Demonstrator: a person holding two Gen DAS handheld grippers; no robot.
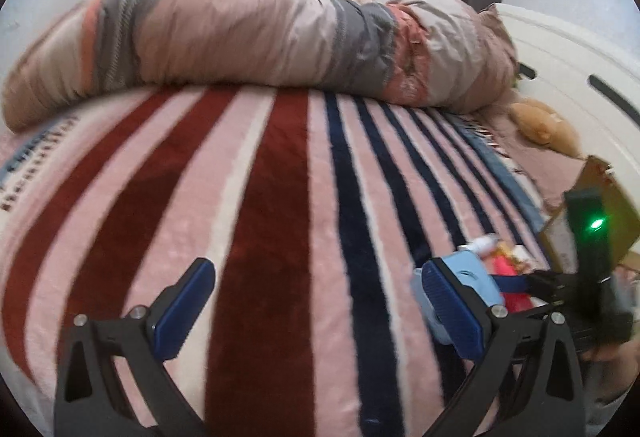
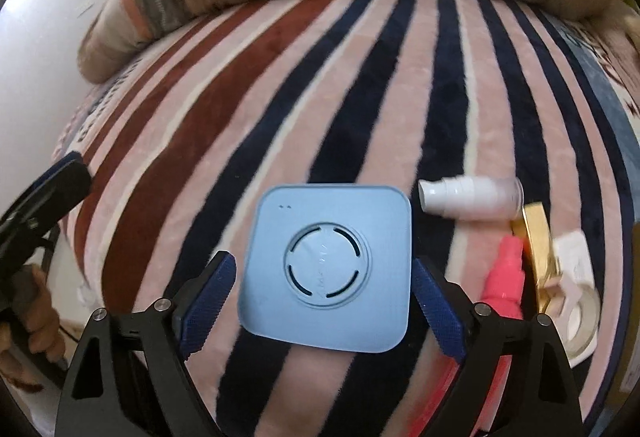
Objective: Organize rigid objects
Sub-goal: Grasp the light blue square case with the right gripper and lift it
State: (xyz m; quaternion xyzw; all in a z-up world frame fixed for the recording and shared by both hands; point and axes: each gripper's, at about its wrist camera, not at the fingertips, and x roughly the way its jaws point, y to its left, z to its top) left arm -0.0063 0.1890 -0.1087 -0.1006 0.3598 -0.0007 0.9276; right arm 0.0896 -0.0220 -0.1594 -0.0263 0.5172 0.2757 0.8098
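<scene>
A light blue square box [image 2: 326, 269] with a round ring on its top lies flat on the striped blanket [image 2: 280, 97]. My right gripper [image 2: 324, 289] is open around it, with a pad close to each side and a thin gap on the left. Beside the box lie a white pump bottle [image 2: 472, 199], a pink spray bottle [image 2: 504, 285], a gold box [image 2: 538, 249] and a roll of tape [image 2: 580, 321]. My left gripper [image 1: 316, 309] hangs open and empty over the blanket [image 1: 260, 217], left of the blue box [image 1: 472, 273].
A rolled quilt [image 1: 260, 41] lies across the far side of the bed. A cardboard box [image 1: 600, 193] stands at the right, beyond a plush toy [image 1: 540, 121] and a white headboard [image 1: 580, 77]. A hand [image 2: 36, 301] holds the left tool at the blanket's left edge.
</scene>
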